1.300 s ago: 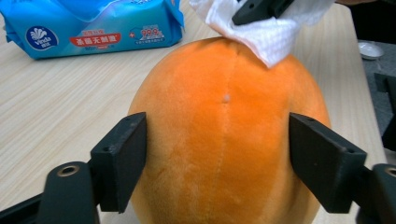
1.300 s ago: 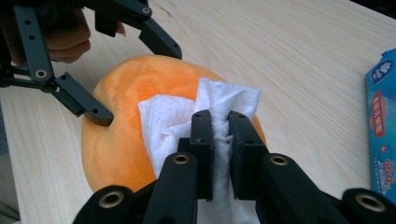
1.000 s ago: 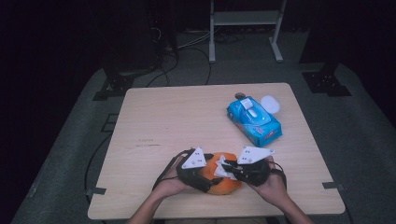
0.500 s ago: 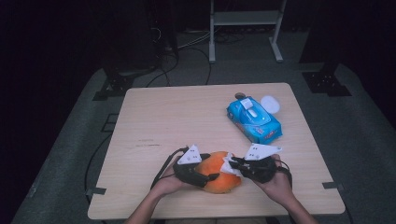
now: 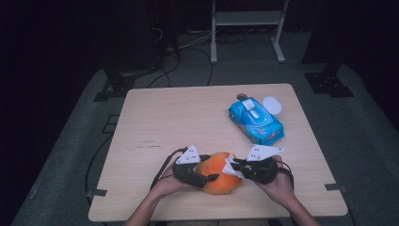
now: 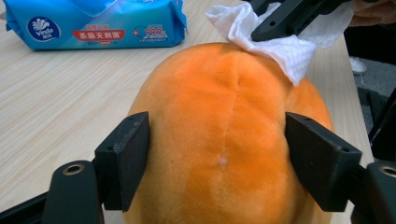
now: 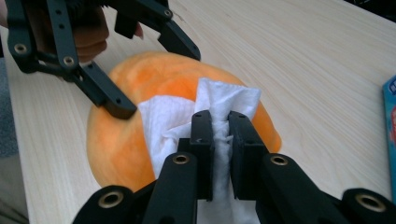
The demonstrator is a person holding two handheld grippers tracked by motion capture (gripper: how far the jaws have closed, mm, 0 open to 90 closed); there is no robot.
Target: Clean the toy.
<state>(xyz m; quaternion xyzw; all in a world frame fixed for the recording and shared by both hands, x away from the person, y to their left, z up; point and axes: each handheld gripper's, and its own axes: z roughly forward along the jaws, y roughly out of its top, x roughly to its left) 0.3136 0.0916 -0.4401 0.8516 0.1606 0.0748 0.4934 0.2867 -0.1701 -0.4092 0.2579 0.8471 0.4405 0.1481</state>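
The orange plush toy (image 5: 218,173) lies near the front edge of the table (image 5: 188,117). The left gripper (image 6: 217,161) has just been closing its jaws and now hugs the toy's sides. The right gripper (image 7: 219,140) pinches a white wipe (image 7: 182,116) tight and presses it on the toy's top right.

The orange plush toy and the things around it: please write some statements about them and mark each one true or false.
1. The left hand-held gripper has its jaws on both sides of the orange plush toy. True.
2. The right hand-held gripper is empty. False: it is shut on a white wipe.
3. The white wipe lies on the toy. True.
4. The blue wipes pack sits on top of the toy. False: it lies apart on the table, farther from the person.
5. The toy is lifted above the table. False: in the high view it rests on the table near its front edge.
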